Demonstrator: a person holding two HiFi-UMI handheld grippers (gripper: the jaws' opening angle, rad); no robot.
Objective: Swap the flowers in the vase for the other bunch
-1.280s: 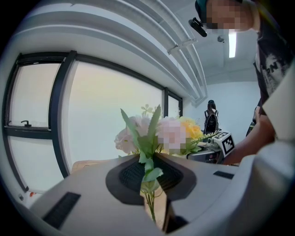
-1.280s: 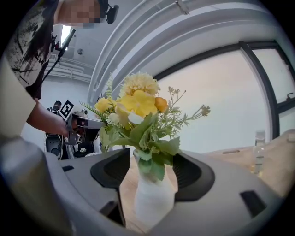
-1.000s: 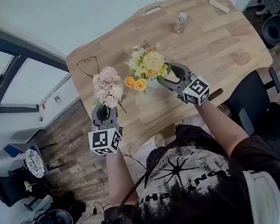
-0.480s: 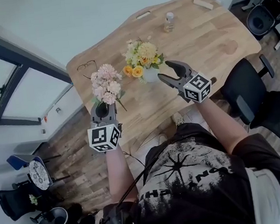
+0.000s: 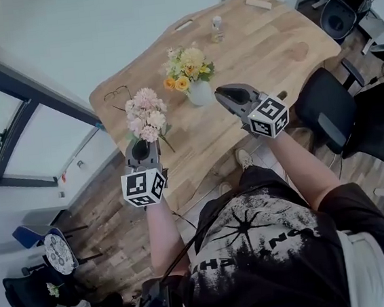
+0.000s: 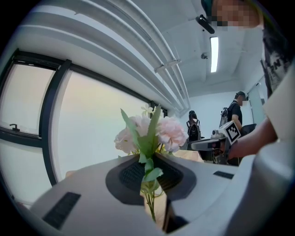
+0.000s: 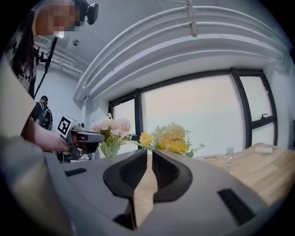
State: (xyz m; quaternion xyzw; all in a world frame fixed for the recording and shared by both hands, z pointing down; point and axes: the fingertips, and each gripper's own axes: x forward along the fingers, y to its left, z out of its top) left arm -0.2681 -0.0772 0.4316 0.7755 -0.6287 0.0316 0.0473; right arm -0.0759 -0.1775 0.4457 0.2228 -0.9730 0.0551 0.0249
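Note:
A yellow bunch [image 5: 186, 65] stands in the white vase [image 5: 200, 93] on the wooden table [image 5: 269, 46]. My left gripper [image 5: 142, 150] is shut on the stems of the pink bunch [image 5: 146, 115] and holds it upright over the table's near left edge. In the left gripper view the green stems [image 6: 150, 203] run down between the jaws. My right gripper [image 5: 223, 97] hovers just right of the vase; its jaws are closing, almost together, with nothing between them. In the right gripper view the yellow bunch [image 7: 170, 140] lies ahead and the pink bunch [image 7: 110, 126] to the left.
A small clear bottle [image 5: 217, 27] and two pale blocks [image 5: 258, 3] sit at the table's far side, and a pair of glasses [image 5: 116, 94] lies at its left. A black chair [image 5: 324, 108] stands at the right. Other people stand far across the room.
The right gripper drew back from the vase, rose, and its wide jaws came together empty. The left gripper with the pink bunch shifted a little.

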